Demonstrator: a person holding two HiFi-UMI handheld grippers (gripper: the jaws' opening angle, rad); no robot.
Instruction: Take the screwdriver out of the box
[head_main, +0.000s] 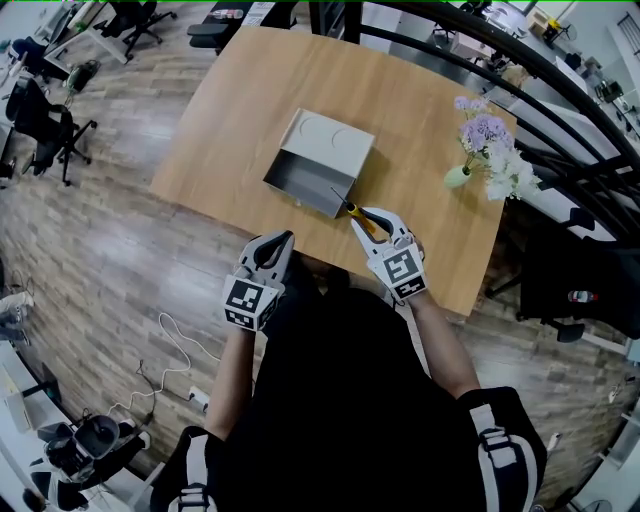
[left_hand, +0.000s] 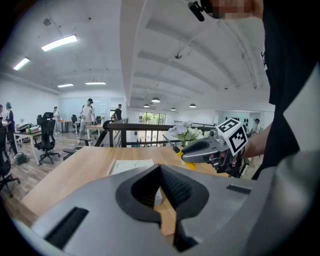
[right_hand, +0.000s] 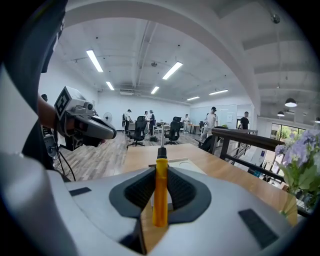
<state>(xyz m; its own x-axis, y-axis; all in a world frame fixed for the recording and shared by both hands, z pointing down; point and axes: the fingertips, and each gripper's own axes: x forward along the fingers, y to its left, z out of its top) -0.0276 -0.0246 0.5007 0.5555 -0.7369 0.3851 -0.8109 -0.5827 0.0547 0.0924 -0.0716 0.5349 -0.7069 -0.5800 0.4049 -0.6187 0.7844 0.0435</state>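
Observation:
A screwdriver (head_main: 358, 217) with a yellow handle and dark shaft sits clamped in my right gripper (head_main: 372, 226), just off the near right corner of the open grey box (head_main: 312, 182). In the right gripper view the yellow handle (right_hand: 160, 192) stands upright between the jaws, shaft pointing at the box (right_hand: 175, 166). My left gripper (head_main: 276, 243) hovers at the table's near edge, left of the right one, shut with nothing in it. From the left gripper view, the right gripper (left_hand: 192, 151) holds the screwdriver (left_hand: 176, 150) above the table.
The box lid (head_main: 331, 136) lies flat behind the box on the wooden table (head_main: 250, 110). A vase of purple and white flowers (head_main: 488, 150) stands at the table's right end. Office chairs (head_main: 45, 125) stand on the floor to the left; a black railing (head_main: 560, 90) runs at right.

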